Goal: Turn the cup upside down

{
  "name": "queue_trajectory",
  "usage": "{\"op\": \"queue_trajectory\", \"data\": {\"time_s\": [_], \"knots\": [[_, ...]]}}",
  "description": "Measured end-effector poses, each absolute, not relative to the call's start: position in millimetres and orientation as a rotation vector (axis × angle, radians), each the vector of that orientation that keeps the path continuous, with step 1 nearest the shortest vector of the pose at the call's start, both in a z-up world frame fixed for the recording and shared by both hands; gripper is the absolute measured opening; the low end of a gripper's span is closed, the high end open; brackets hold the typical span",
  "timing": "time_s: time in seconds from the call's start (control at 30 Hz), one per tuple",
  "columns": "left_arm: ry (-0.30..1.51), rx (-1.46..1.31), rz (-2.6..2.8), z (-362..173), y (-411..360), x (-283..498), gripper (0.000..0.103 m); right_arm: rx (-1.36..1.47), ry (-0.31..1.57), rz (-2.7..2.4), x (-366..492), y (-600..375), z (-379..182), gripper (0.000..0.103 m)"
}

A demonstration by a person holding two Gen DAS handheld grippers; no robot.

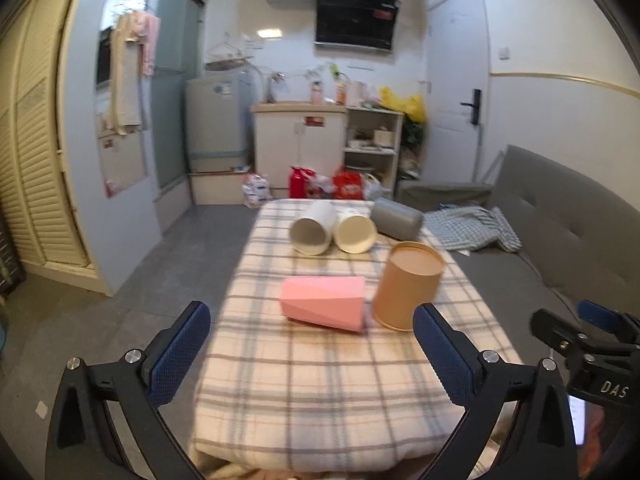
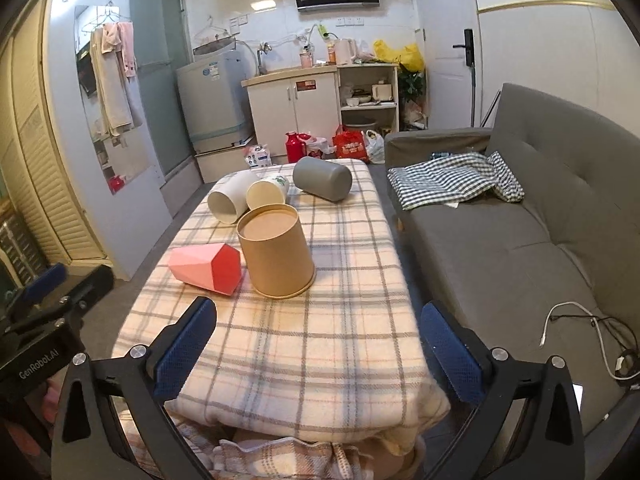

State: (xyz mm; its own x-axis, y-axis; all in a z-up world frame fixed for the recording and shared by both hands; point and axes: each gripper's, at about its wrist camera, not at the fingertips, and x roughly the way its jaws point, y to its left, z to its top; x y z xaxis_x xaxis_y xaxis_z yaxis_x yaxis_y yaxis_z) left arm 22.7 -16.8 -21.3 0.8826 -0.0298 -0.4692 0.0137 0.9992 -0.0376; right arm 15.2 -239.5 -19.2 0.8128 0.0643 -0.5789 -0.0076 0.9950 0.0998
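A brown paper cup (image 1: 407, 285) (image 2: 276, 252) stands upside down on the plaid-covered table (image 1: 320, 380) (image 2: 320, 340), mouth on the cloth. A pink faceted cup (image 1: 324, 307) (image 2: 206, 267) lies on its side just left of it. Farther back a white cup (image 1: 314, 227) (image 2: 232, 200), a cream paper cup (image 1: 356, 230) (image 2: 267, 192) and a grey cup (image 1: 397, 218) (image 2: 323, 178) lie on their sides. My left gripper (image 1: 312, 344) is open and empty, short of the pink cup. My right gripper (image 2: 318, 344) is open and empty, short of the brown cup.
A grey sofa (image 2: 520, 240) with a checked cloth (image 2: 456, 180) runs along the table's right side; a white cable (image 2: 580, 328) lies on its seat. Bags and a red flask (image 2: 294, 146) sit on the floor beyond the table. Bare floor lies to the left.
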Motion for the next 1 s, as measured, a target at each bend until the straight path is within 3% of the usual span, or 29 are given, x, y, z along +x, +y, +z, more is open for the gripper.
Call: {"op": "queue_trajectory", "data": {"time_s": [1.0], "knots": [[0.562, -0.031, -0.053, -42, -19, 18, 0.103, 0.093, 0.634, 0.027, 13, -240, -37, 0.103]]}}
